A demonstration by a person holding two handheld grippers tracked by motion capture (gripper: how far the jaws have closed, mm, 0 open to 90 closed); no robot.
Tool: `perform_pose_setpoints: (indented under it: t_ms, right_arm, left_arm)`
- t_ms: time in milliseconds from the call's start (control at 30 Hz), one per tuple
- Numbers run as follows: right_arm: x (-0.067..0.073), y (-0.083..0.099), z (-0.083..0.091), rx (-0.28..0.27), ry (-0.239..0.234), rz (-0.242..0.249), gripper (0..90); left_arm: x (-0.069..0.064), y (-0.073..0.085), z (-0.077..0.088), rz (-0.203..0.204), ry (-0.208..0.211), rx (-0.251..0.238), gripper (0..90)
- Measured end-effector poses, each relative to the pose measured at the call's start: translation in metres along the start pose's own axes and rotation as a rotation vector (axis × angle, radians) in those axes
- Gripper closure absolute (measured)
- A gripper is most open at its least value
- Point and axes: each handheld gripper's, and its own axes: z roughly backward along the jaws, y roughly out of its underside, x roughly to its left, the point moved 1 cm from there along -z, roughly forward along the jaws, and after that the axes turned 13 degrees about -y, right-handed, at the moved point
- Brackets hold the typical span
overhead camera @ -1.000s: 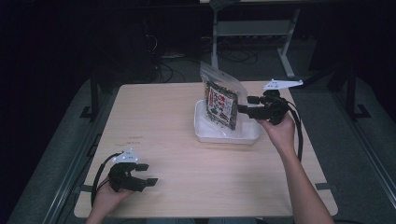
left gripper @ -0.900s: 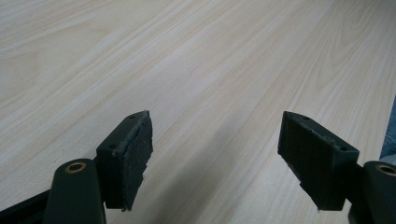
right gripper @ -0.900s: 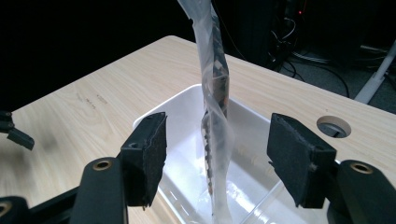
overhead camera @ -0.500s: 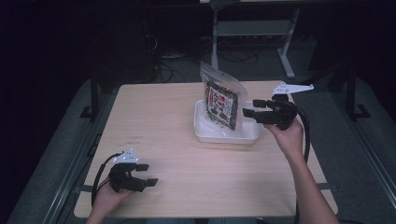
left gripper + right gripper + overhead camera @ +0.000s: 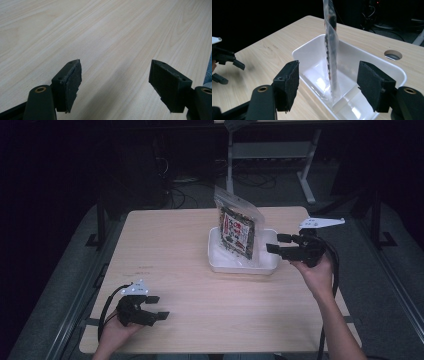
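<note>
One clear plastic pouch of printed snacks stood upright in one white rectangular plastic tray on the pale wooden tabletop. My right tongs – jaws just widening, nothing pinched – hung just beside the tray. My left tongs rested spread, gripping nothing. The right gripper view revealed the pouch edge-on – plus a round hole in the tabletop.
</note>
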Motion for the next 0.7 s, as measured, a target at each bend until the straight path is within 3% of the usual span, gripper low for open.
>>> perform_pose_setpoints:
  t_ms: [700]
  right_arm:
    - [0.004, 0.028, 0.017, 0.016, -0.006, -0.035, 32.2]
  left_arm:
    - [-0.001, 0.000, -0.001, -0.002, 0.002, 0.001, 25.5]
